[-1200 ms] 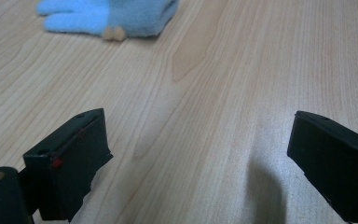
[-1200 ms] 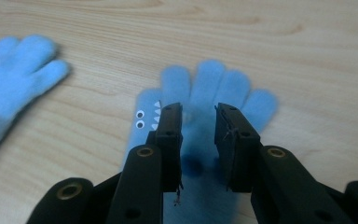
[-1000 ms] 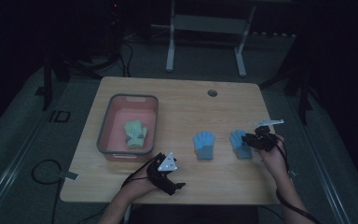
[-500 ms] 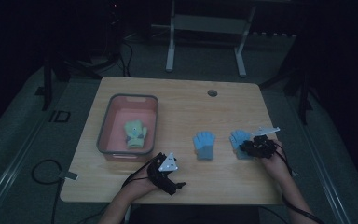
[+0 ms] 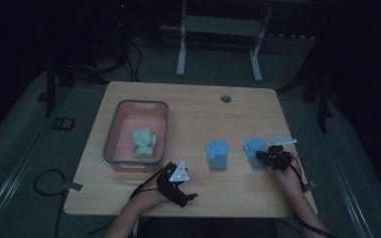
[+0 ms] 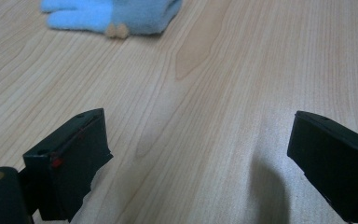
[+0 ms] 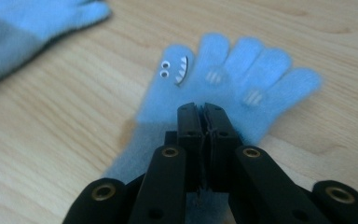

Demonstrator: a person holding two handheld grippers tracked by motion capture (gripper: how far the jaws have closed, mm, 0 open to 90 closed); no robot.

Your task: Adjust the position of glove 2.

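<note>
Two blue gloves lie flat on the wooden table (image 5: pixel 193 114). My right gripper (image 5: pixel 260 156) rests on the palm of the right-hand blue glove (image 5: pixel 250 148). In the right gripper view its jaws have just been closing and now stand together (image 7: pixel 203 109), pinching the fabric of this glove (image 7: pixel 242 79), which has toy eyes and teeth. The other blue glove (image 5: pixel 217 154) lies to its left, at the top left in the right gripper view (image 7: pixel 23 28). My left gripper (image 5: pixel 182 182) rests near the table's front edge, open (image 6: pixel 198 154) with bare wood between its jaws; that glove (image 6: pixel 116 14) is far ahead.
A pink bin with a grey rim (image 5: pixel 111 134) stands at the left of the table and holds a green glove (image 5: pixel 145 142). A small round hole (image 5: pixel 225 98) sits near the table's back edge. Cables trail on the floor at the left.
My right gripper has sunk a little onto the right-hand blue glove, and its jaws have come together. The left gripper has kept still.
</note>
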